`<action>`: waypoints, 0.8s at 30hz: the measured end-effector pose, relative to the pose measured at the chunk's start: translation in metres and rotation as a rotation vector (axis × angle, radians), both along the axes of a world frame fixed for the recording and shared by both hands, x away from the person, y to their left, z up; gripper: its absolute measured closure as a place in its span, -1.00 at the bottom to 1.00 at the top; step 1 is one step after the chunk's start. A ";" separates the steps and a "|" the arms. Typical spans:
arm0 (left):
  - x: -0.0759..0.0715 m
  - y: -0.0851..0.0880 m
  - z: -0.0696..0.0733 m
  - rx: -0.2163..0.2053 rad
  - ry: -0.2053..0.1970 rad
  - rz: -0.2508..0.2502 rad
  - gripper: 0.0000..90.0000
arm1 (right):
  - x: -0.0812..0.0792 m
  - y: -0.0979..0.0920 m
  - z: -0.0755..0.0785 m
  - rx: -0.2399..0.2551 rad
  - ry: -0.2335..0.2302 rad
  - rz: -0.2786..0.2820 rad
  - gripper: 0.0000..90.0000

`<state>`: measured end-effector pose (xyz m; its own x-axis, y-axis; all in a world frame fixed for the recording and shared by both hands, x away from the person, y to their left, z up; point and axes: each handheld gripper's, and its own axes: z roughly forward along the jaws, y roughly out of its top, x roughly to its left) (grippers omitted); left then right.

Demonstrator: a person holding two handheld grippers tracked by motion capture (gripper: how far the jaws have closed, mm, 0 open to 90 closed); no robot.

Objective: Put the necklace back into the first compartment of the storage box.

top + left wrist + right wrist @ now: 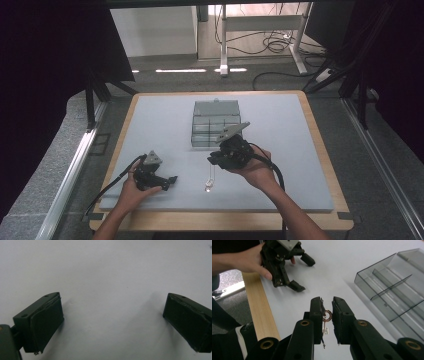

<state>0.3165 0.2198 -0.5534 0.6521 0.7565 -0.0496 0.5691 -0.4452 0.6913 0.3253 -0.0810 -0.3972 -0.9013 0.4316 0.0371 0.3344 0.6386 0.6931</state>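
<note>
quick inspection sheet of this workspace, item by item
surface: pale grey mat on a wood-edged table, flat.
job's things: small ring with a dangling tag pinched in the right gripper; clear divided box open at mid-table.
clutter: nothing seen.
grippers: left gripper open, resting on the mat, nothing between its jaws; right gripper shut on the ring, lifted off the mat.
cables: one trails from each gripper; more on the floor behind.
surroundings: white desk legs, dark curtains at the sides.
</note>
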 end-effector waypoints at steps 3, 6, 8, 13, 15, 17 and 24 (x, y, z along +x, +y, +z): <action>0.000 0.000 0.000 0.000 0.000 0.000 -0.94 | 0.001 0.000 0.008 0.012 -0.013 0.001 0.71; 0.000 0.000 0.000 0.000 0.000 0.000 -0.94 | 0.001 0.000 0.016 0.019 -0.026 0.002 0.71; 0.000 0.000 0.000 0.000 0.000 0.000 -0.94 | 0.001 0.000 0.020 0.025 -0.031 0.002 0.71; 0.000 0.000 0.000 0.003 0.001 -0.002 -0.94 | 0.003 0.001 0.030 0.036 -0.042 0.002 0.71; 0.000 0.000 0.000 0.002 0.001 -0.002 -0.94 | 0.004 0.001 0.035 0.044 -0.044 0.001 0.71; 0.000 0.000 0.000 0.002 0.001 -0.003 -0.94 | 0.005 0.001 0.039 0.049 -0.044 0.000 0.71; 0.000 0.000 0.000 0.003 0.001 -0.002 -0.94 | 0.010 0.002 0.053 0.070 -0.049 0.001 0.71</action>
